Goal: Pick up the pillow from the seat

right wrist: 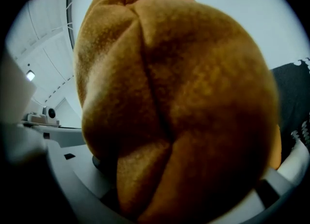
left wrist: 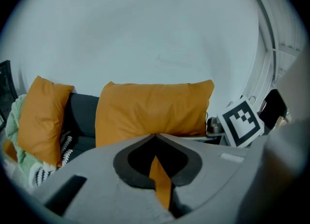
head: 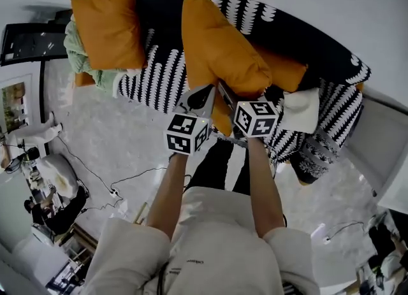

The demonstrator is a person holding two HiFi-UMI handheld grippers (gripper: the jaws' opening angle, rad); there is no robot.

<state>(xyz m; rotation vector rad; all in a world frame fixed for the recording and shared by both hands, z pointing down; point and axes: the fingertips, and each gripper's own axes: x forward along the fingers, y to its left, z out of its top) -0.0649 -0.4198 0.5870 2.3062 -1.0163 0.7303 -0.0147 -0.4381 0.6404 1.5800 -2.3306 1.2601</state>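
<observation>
The orange pillow (head: 220, 45) is over the sofa (head: 312, 51). The left gripper's (left wrist: 155, 138) jaws pinch 1 thin fabric fold; the right gripper's (head: 228, 96) jaws squeeze its bulk. That thin fold may slip, dropping 1 side.

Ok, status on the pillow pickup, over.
Left gripper shut on pillow edge. Right gripper shut on its bulk. Sofa right behind. Second pillow off to side, not in the way.

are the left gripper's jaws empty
No, in the left gripper view the left gripper has its jaws closed on a strip of the orange pillow.
</observation>
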